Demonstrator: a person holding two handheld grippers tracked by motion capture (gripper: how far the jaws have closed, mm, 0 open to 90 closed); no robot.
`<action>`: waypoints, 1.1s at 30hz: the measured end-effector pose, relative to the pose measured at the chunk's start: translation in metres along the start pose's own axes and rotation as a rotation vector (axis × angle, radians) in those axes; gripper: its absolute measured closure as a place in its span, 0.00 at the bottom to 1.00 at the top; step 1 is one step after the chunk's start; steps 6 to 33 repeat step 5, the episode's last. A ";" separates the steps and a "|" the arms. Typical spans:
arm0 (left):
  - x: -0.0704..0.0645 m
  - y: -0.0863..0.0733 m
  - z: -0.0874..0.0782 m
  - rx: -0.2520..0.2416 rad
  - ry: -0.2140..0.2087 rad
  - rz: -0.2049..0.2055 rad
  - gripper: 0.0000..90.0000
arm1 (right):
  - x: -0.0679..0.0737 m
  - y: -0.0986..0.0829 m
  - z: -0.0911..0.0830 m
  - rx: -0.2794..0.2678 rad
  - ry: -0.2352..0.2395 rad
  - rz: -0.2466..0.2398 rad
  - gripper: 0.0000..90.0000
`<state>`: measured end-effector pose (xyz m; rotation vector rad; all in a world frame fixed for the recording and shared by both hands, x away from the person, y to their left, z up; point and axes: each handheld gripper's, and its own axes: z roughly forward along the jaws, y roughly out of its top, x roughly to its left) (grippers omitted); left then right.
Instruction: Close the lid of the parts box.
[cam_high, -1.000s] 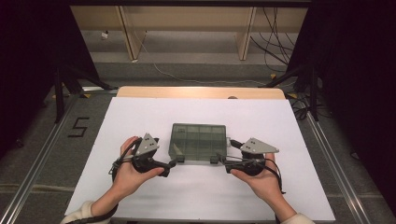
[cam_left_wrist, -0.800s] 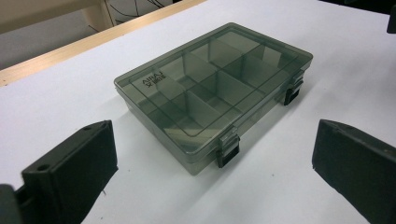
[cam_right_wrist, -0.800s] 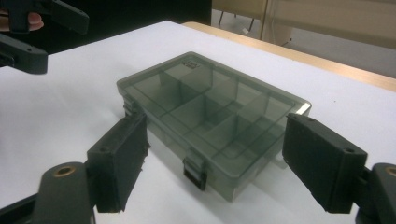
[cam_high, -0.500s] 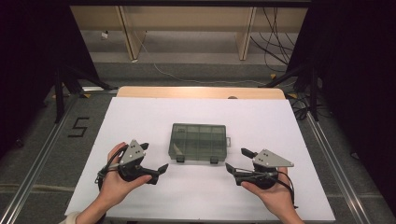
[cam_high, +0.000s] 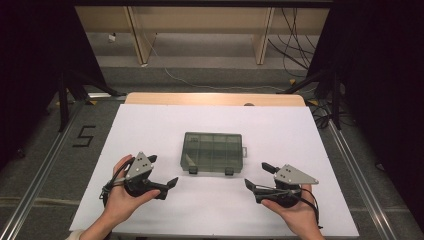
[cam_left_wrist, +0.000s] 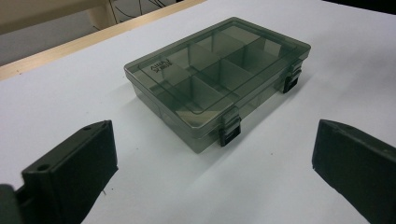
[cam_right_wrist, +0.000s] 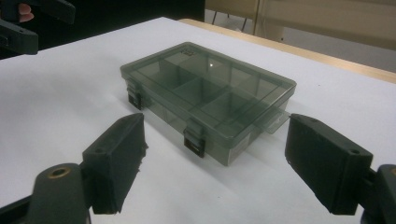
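Note:
A smoky grey see-through compartment box (cam_high: 212, 150) lies flat in the middle of the white table top, lid down, with two latches (cam_high: 192, 171) on the side facing me. My left gripper (cam_high: 162, 170) sits left of and nearer than the box, open, holding nothing. My right gripper (cam_high: 256, 175) is to the box's near right, also open and holding nothing. In the left gripper view the box (cam_left_wrist: 215, 70) lies ahead between the spread jaws, a clear gap away. The right gripper view shows the box (cam_right_wrist: 205, 88) the same way, its inner dividers visible.
The white table top (cam_high: 150, 125) ends in a wooden strip (cam_high: 215, 99) at the far side. A "5" mark (cam_high: 84, 136) is on the floor to the left. Dark stands and cables flank the table. The left gripper (cam_right_wrist: 28, 23) appears far off in the right gripper view.
Both grippers have drawn back from the box's near corners toward the table's near edge and slightly outward. The box has stayed where it was.

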<state>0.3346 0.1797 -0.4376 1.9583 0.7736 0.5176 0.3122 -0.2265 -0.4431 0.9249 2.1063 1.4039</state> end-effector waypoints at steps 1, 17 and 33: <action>0.000 0.000 0.000 -0.001 0.004 0.000 0.00 | 0.000 0.000 0.000 -0.010 -0.005 0.001 0.24; 0.001 -0.001 0.002 0.001 0.000 -0.007 0.00 | 0.003 0.000 0.001 -0.020 0.009 0.025 0.23; 0.001 -0.001 0.002 0.001 0.000 -0.007 0.00 | 0.003 0.000 0.001 -0.020 0.009 0.025 0.23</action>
